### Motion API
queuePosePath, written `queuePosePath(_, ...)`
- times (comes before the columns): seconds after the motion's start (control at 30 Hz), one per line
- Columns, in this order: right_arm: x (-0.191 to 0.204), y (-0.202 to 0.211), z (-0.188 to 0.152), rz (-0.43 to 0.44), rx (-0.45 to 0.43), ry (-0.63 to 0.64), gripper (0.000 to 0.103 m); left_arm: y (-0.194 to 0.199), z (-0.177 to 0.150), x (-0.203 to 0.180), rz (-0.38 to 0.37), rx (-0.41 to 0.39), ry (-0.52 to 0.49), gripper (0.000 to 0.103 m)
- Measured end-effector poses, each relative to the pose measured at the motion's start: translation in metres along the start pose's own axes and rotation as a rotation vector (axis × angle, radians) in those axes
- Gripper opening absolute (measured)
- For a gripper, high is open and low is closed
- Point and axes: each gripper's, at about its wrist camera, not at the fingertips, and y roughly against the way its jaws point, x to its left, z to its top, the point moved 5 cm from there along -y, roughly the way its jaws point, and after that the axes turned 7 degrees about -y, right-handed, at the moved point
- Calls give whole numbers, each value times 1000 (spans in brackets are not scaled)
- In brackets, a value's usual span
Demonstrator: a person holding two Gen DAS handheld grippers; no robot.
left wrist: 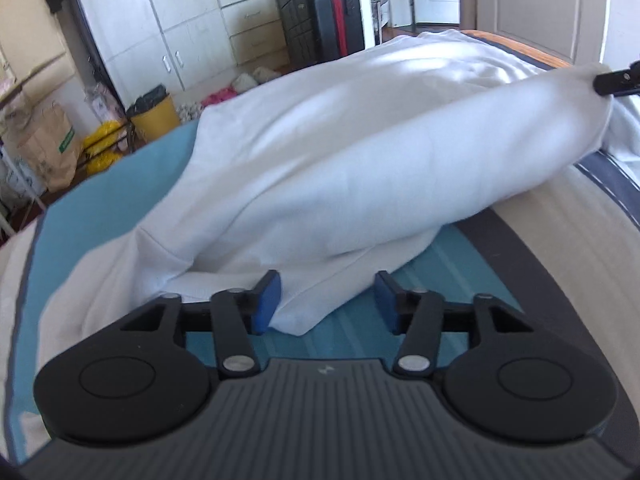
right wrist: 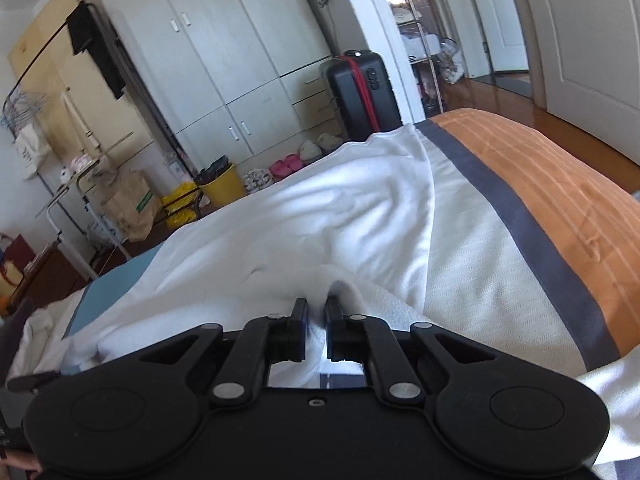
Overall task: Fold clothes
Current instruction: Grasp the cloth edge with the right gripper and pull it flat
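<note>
Between the right gripper's (right wrist: pixel 316 312) closed jaws, a fold of white garment (right wrist: pixel 320 220) is pinched. Ahead, the rest drapes over a striped bedspread (right wrist: pixel 540 208). The left gripper (left wrist: pixel 326 300) stands apart, cloth edge between unpressed pads.

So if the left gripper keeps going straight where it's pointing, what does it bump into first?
Most likely the white garment. A fold of it already lies between the open jaws of the left gripper, touching neither pad as far as I can tell, and the cloth rises right ahead. Depth is hard to judge here.
</note>
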Motion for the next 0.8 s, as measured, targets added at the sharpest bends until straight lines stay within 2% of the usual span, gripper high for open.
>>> queuePosePath(0.13, -1, -9, -1, -26, -6, 3, 9, -11, 2, 5, -5, 8, 50, 52)
queuePosePath(0.3, -6, -16, -1, -21, -1, -1, 9, -20, 7, 5, 14, -6, 37, 50)
queuePosePath(0.33, -7, -17, -1, -11, -2, -8, 9, -20, 9, 5, 27, -17, 36, 33)
queuePosePath(0.37, -7, -18, -1, -2, -3, -15, 10, -18, 12, 7, 59, -43, 38, 0)
queuePosePath(0.43, -10, -20, 1, 9, 2, -46, 10, -5, 22, 14, 123, -133, 42, 0)
queuePosePath(0.57, -8, -19, 5, 21, -30, -67, 14, 7, 44, 31, 114, -197, 99, 0)
queuePosePath(0.7, -4, -29, 6, -13, -36, -5, 14, 4, 36, 31, 3, -125, 164, 1)
queuePosePath(0.8, -7, -43, 8, -56, -16, 17, 14, -2, 23, 16, -131, 2, 153, 12)
